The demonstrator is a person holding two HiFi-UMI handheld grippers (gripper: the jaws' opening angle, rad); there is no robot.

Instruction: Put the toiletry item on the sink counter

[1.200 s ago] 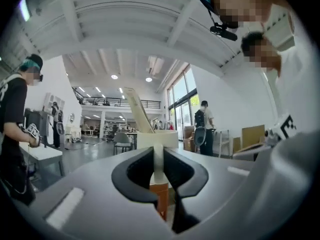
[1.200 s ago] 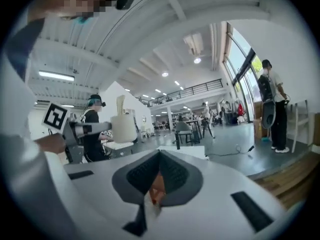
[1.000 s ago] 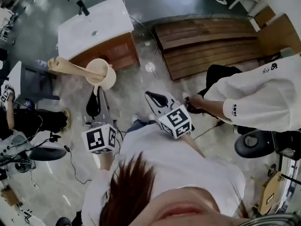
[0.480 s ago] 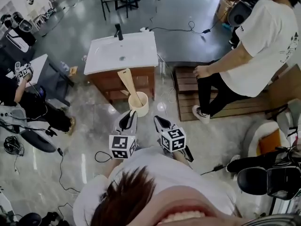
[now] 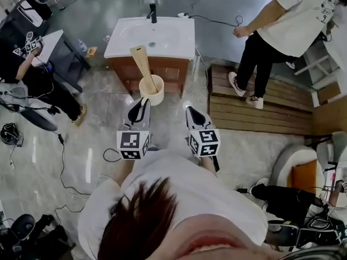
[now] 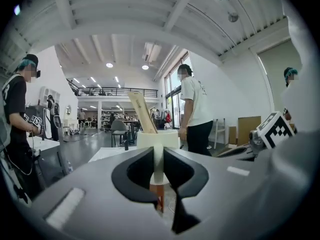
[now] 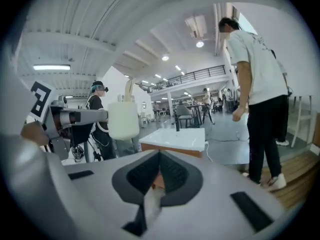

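Sink desk (image 5: 173,37) has slid closer, dead ahead now. Left claw (image 5: 142,102) clamps the cream cup (image 5: 152,92) just short of its front edge; right claw (image 5: 191,112) is pinched closed, empty.

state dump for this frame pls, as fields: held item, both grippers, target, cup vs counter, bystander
held item: cream cup with a wooden paddle standing in it
left gripper: shut on the cream cup, carrying it in the air
right gripper: shut, empty
target: white sink counter, faucet at its far edge
cup vs counter: on the near side of the vanity, not set down yet
bystander: person standing on the wooden platform, right of the vanity
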